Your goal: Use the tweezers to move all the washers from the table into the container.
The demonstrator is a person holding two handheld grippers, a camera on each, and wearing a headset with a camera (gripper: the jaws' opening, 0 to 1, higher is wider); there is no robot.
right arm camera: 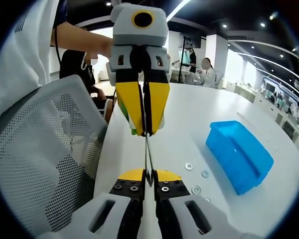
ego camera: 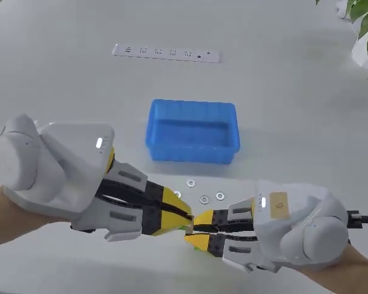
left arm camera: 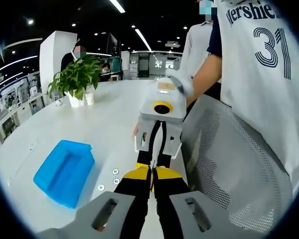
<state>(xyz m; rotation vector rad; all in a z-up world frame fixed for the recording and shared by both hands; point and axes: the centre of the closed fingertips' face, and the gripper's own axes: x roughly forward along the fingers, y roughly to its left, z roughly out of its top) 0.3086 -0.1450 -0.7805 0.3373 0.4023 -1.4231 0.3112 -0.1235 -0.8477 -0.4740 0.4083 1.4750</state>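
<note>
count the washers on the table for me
4. On the table in front of the blue container: one washer nearest it, two side by side, one against the left gripper. More may lie hidden beneath.

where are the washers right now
In the head view, the washers lie on the white table just in front of the blue container, on the person's side of it.

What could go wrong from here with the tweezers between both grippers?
1. Both the left gripper and right gripper pinch the thin tweezers; an early release may drop them, perhaps off the table edge nearby.
2. The washers lie just beside the jaws; a low sweep could scatter them.
</note>
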